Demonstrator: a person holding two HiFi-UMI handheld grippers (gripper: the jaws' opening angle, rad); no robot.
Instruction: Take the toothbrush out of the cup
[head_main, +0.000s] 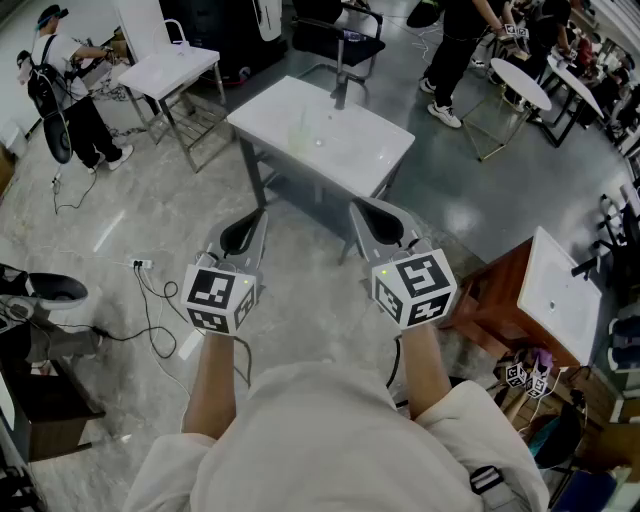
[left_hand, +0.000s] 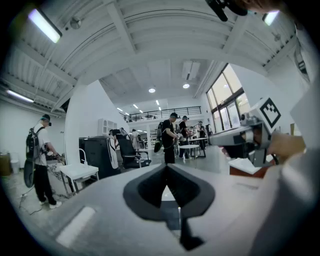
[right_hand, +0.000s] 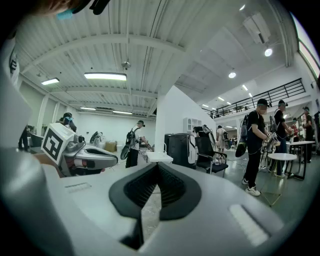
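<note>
Toothbrush too small & faint to pick out in the head view. A pale, see-through shape (head_main: 303, 128), poss. the cup, stands near the ctr of a white table (head_main: 372, 158) in a big workshop hall. Neither gripper view shows it.

Both grippers hang in the air on the near side of that table, well apart from the shape, tips pointing toward it. Left gripper (head_main: 257, 220) has its jaws pressed together w/ nothing between them; in its own view the black pads meet in a thin line. Right gripper (head_main: 360, 212) is the same, jaws closed on nothing. The two sit side by side w/ a gap between, each w/ its marker cube toward the person, whose bare forearms & pale sleeves fill the bottom of the head view. Each gripper view catches the other gripper off to one side.

Around them is a grey polished floor (head_main: 300, 320), w/ cables (head_main: 150, 310) & a power strip (head_main: 140, 264) at left. A second, smaller white table (head_main: 170, 68) stands far left, w/ a person in dark clothes & a backpack (head_main: 62, 95) beside it. A black chair (head_main: 335, 40) sits behind the main table. At top right, more people (head_main: 455, 50) stand near a round white table (head_main: 522, 85). At right, a white basin-like slab (head_main: 560, 285) rests on a brown wooden stand (head_main: 500, 300).
</note>
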